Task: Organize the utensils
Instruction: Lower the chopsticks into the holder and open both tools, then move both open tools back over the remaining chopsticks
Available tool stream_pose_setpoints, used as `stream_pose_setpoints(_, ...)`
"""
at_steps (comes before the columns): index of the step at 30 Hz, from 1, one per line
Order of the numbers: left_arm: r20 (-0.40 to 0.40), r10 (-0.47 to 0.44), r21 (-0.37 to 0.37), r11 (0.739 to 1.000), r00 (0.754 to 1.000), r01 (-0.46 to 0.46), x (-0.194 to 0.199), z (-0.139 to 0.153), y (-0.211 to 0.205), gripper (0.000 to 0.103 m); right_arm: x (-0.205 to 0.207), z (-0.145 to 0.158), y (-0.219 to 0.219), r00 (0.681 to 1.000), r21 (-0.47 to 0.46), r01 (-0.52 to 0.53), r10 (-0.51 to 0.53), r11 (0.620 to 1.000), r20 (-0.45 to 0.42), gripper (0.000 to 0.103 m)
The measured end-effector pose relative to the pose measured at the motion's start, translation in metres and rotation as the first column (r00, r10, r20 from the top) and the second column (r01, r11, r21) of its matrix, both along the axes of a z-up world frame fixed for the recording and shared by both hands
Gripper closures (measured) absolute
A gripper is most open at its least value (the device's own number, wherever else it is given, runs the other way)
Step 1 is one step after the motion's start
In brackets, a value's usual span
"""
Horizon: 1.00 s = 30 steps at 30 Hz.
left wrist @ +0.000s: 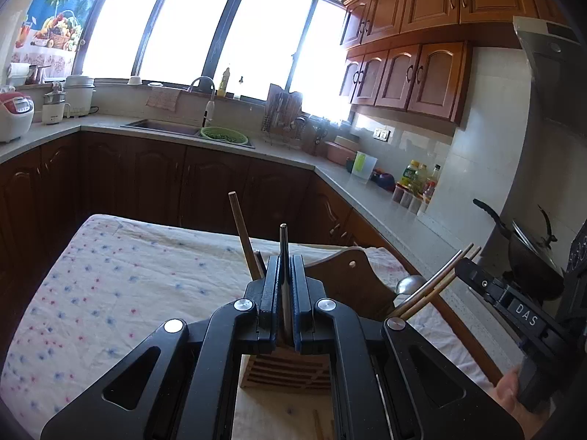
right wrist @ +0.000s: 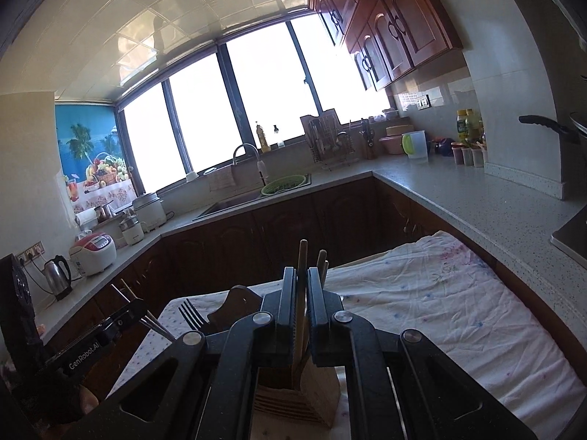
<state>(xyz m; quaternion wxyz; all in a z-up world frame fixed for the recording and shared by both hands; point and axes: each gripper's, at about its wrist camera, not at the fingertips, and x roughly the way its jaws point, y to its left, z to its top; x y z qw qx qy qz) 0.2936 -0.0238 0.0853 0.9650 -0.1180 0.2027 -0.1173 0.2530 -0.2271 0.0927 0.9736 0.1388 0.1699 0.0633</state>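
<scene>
My left gripper [left wrist: 284, 260] is shut on a thin dark metal chopstick [left wrist: 283, 242] that stands nearly upright. Its lower end runs down toward a slatted wooden utensil holder [left wrist: 286, 370] on the floral tablecloth [left wrist: 110, 275]. A wooden stick [left wrist: 240, 234] rises just left of the jaws, and a spoon [left wrist: 411, 284] shows to the right. My right gripper [right wrist: 301, 273] is shut on a wooden chopstick [right wrist: 301, 256] that reaches down into the same holder [right wrist: 293, 396]. A second wooden stick [right wrist: 322, 262] stands beside it. A fork [right wrist: 192, 315] stands at the left.
The holder's tall wooden back [left wrist: 352, 278] rises behind it. A grey counter [right wrist: 477, 212] wraps around the table, with a sink [left wrist: 161, 126], bottles [left wrist: 414, 174] and a black wok [left wrist: 528, 256] at the right. A kettle [right wrist: 57, 275] and a rice cooker [right wrist: 93, 253] sit on the left counter.
</scene>
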Motion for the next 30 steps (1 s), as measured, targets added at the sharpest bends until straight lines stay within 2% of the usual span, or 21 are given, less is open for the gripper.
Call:
stream_pose_setpoints(14, -0.027, -0.008, 0.003, 1.000, 1.000, 0.008, 0.004, 0.001, 0.000, 0.099, 0.003, -0.003, -0.002, 1.000, 0.018, 0.004, -0.003, 1.000, -0.029, 0.097)
stream_pose_setpoints(15, -0.036, -0.009, -0.002, 1.000, 0.999, 0.009, 0.005, 0.001, 0.001, 0.099, 0.003, -0.003, -0.003, 1.000, 0.026, 0.000, 0.001, 1.000, -0.031, 0.092)
stream_pose_setpoints(17, -0.049, -0.019, -0.021, 1.000, 0.999, 0.018, 0.004, 0.002, 0.003, 0.097, 0.003, -0.003, -0.006, 0.999, 0.051, -0.004, 0.006, 0.999, -0.038, 0.091)
stream_pose_setpoints(18, -0.051, -0.024, -0.028, 0.999, 0.998, 0.023, 0.003, 0.003, 0.004, 0.096, 0.001, -0.002, -0.008, 0.999, 0.062, -0.008, 0.010, 0.998, -0.035, 0.083)
stream_pose_setpoints(19, -0.051, -0.024, -0.029, 0.999, 0.998, 0.022, 0.001, 0.004, 0.005, 0.091, -0.001, 0.000, -0.010, 1.000, 0.070, -0.008, 0.010, 0.998, -0.025, 0.070)
stream_pose_setpoints(20, -0.049, -0.021, -0.029, 0.999, 0.999, 0.019, -0.002, 0.005, 0.006, 0.083, -0.005, 0.003, -0.012, 1.000, 0.076, -0.006, 0.007, 0.997, -0.010, 0.064)
stream_pose_setpoints(21, -0.044, -0.017, -0.032, 0.999, 0.999, 0.016, -0.005, 0.007, 0.007, 0.078, -0.009, 0.006, -0.013, 1.000, 0.083, -0.004, 0.004, 0.997, 0.005, 0.053)
stream_pose_setpoints(23, -0.035, -0.010, -0.037, 0.999, 0.999, 0.009, -0.012, 0.010, 0.009, 0.066, -0.015, 0.012, -0.016, 1.000, 0.094, 0.000, -0.003, 0.996, 0.029, 0.047)
stream_pose_setpoints(27, -0.034, -0.014, -0.052, 0.999, 0.999, 0.012, -0.025, 0.013, 0.013, 0.056, -0.027, 0.020, -0.020, 0.998, 0.122, -0.008, 0.001, 0.993, 0.057, 0.027)
stream_pose_setpoints(30, -0.028, -0.005, -0.046, 0.999, 1.000, 0.003, -0.038, 0.014, 0.015, 0.043, -0.035, 0.022, -0.022, 0.998, 0.128, -0.022, 0.013, 0.991, 0.067, 0.015)
